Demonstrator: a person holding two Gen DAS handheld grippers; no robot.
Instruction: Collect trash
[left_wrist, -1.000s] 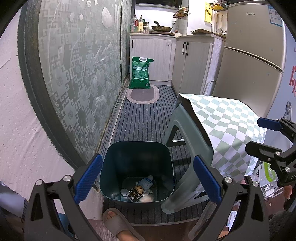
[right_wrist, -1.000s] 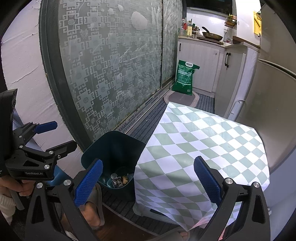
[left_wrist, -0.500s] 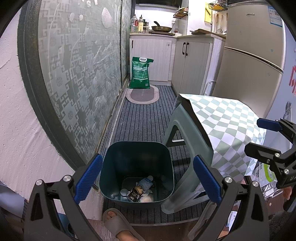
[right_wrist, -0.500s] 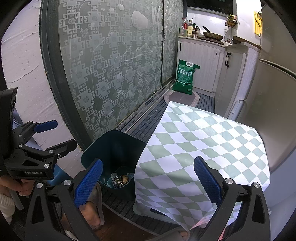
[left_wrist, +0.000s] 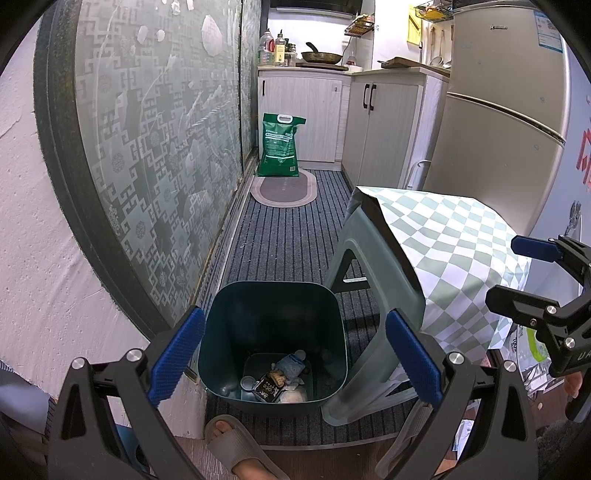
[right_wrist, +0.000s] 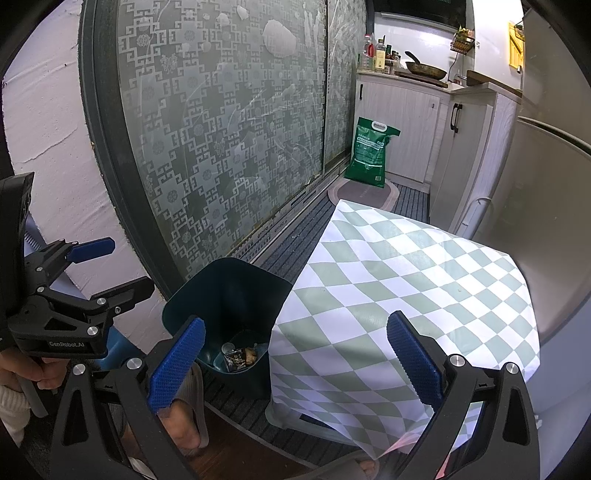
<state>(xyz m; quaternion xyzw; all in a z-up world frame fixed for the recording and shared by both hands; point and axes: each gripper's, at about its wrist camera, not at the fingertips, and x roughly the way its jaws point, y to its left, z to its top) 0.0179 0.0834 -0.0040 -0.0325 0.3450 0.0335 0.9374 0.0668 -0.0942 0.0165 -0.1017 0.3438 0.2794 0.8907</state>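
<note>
A dark teal trash bin stands on the striped floor mat beside a stool covered by a green-and-white checkered cloth. Trash lies at the bin's bottom: a dark wrapper, a crumpled blue piece, a white lump. My left gripper is open and empty, held above the bin's near side. My right gripper is open and empty, held above the cloth's near edge, with the bin to its left. Each gripper shows in the other's view: the right one, the left one.
A frosted patterned sliding door runs along the left. A green sack stands on an oval mat by white cabinets. A fridge is on the right. A sandalled foot is just in front of the bin.
</note>
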